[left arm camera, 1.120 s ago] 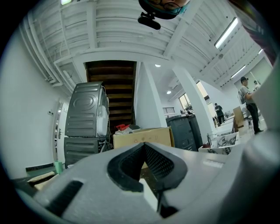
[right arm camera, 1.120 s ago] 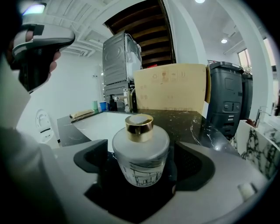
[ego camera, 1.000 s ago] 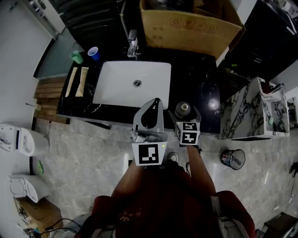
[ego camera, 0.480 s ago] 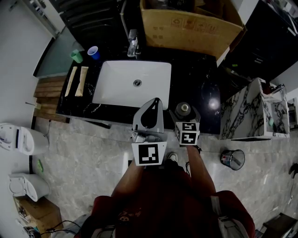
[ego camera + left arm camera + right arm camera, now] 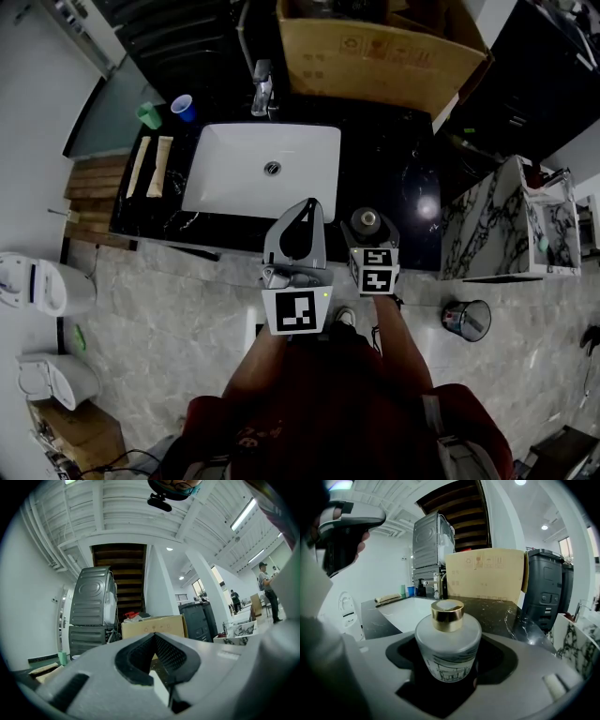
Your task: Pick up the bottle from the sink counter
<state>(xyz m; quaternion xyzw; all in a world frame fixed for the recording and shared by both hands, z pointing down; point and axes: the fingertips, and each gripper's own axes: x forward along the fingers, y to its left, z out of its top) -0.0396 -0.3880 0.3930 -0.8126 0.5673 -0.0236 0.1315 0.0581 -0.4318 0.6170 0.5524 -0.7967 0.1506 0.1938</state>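
A washroom: white sink [image 5: 234, 178], faucet [image 5: 261, 86] and toilet [image 5: 28, 286].

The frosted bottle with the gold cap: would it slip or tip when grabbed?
The bottle looks like frosted glass, so probably rigid, fairly heavy, breakable if dropped. Its matte surface should grip well. Squat and wide-based, it seems unlikely to tip.

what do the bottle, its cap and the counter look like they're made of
Bottle: probably frosted glass, matte milky body with printed line drawing. Cap: shiny gold, metal or metallised plastic. Counter: polished black stone, judging by white veins and glare.
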